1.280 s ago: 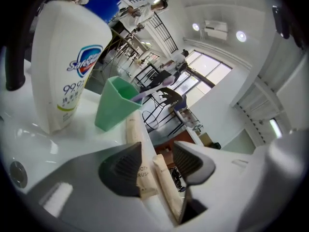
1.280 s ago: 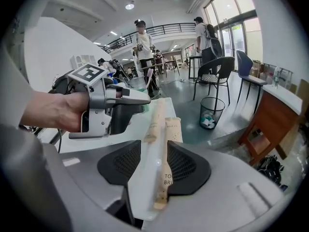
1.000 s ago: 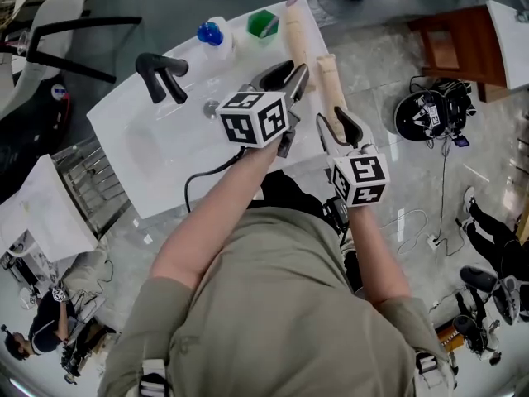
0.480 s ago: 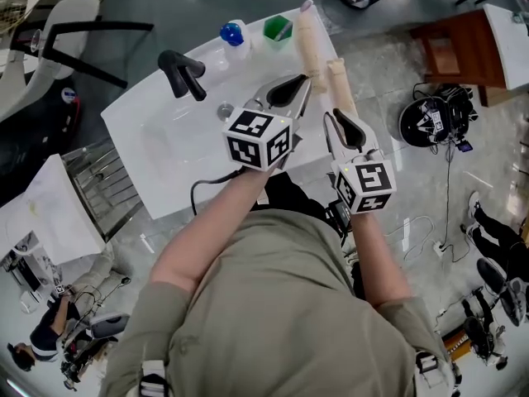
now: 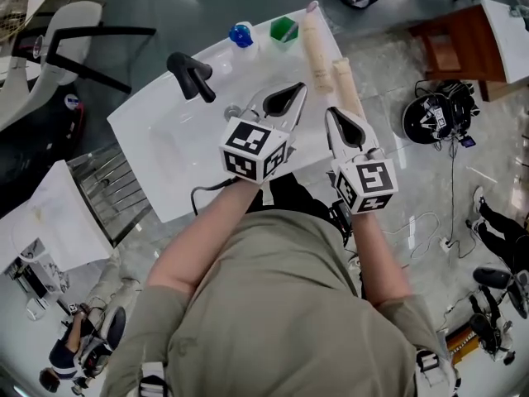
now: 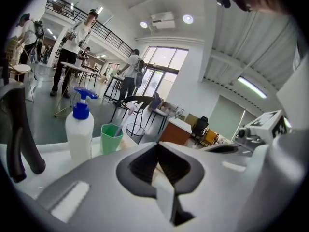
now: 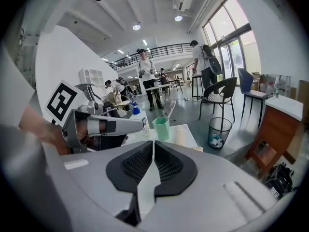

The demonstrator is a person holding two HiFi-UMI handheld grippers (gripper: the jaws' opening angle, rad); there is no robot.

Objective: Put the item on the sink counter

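Two pale rolls lie on the sink counter, right of the faucet, one by the counter's rim; the left gripper and right gripper have just been closing and are pressed together on nothing; placing looks done, so back away high and straight, without nudging either roll over the rim.

Sink counter is looking glossy smooth white, faucet is reading matt blk, spray bottle + green cup are looking like smooth plastic, long beige roll & short beige roll are showing matt.
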